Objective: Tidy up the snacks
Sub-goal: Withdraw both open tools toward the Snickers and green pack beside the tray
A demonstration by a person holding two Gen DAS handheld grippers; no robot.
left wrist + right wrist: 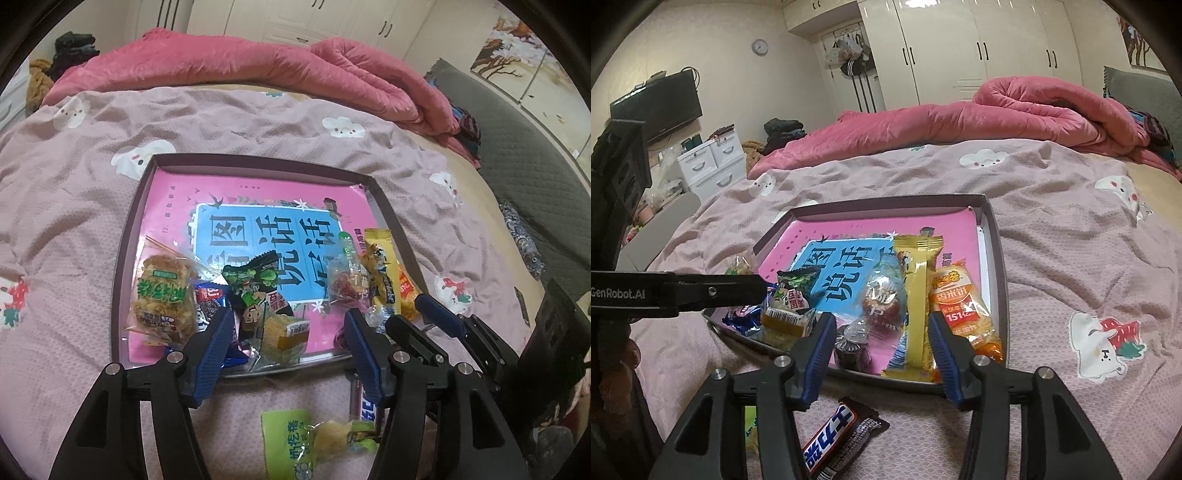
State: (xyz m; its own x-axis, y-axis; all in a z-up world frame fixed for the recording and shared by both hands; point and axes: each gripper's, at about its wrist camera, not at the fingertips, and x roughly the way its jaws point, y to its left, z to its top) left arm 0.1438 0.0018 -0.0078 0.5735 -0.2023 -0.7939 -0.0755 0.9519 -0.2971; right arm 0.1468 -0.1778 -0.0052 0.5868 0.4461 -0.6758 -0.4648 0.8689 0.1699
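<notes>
A shallow dark tray (258,159) lined with a pink and blue book lies on the bed. It holds a meat-floss cake packet (162,299), a black-green packet (255,284), a small yellow cake (284,332), a clear packet of red candy (882,299), a gold bar (918,295) and an orange rice-cracker pack (960,306). My left gripper (288,317) hangs open over the yellow cake, its pads off it. My right gripper (881,321) is open at the tray's near edge, with the gold bar and a dark wrapped sweet (849,350) between its fingers. A Snickers bar (838,435) and a green packet (291,439) lie on the bedspread in front of the tray.
The bedspread (1071,258) is mauve with cartoon prints. A rolled pink quilt (1015,110) lies behind the tray. White drawers (713,162) and a television (661,107) stand at the left, wardrobes (960,48) at the back, a grey headboard (517,147) at the right.
</notes>
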